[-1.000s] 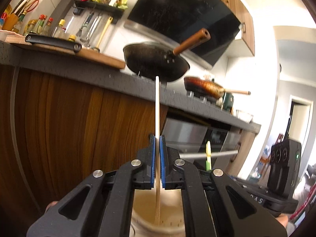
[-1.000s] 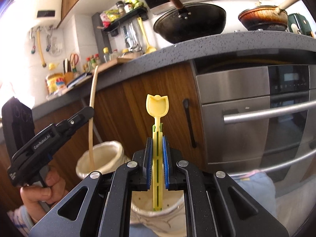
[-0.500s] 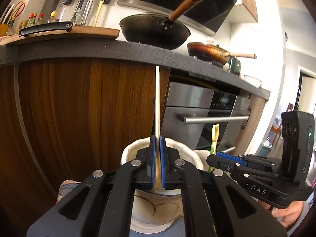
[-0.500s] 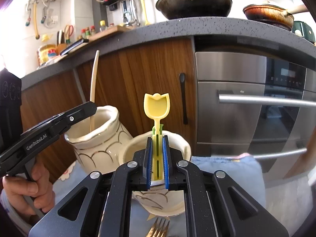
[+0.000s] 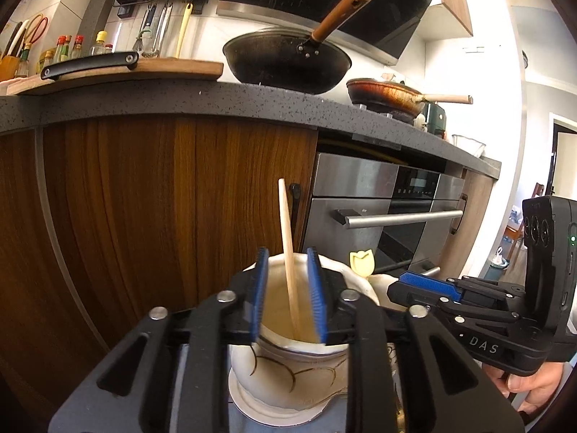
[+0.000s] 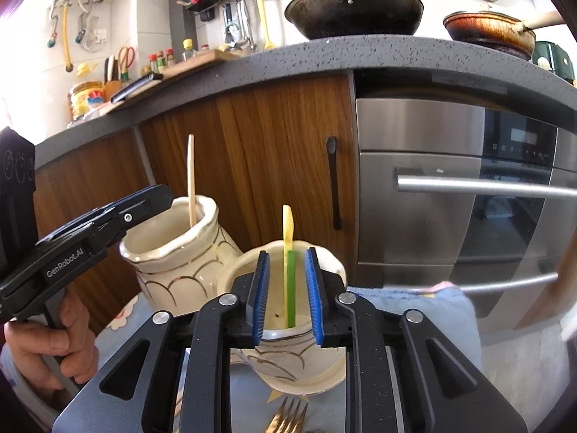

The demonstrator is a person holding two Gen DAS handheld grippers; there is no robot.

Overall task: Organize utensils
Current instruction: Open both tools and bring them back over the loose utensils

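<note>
With the left gripper and right gripper both spread wide, the wooden stick is stood in one jar, the yellow-green utensil in the other jar, while a fork at 6 o'clock is left unsorted.

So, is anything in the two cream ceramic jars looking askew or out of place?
Only slightly: the wooden chopstick leans in the left cream jar. The yellow-green plastic utensil stands upright in the right jar. Both grippers are open; nothing is spilled.
</note>
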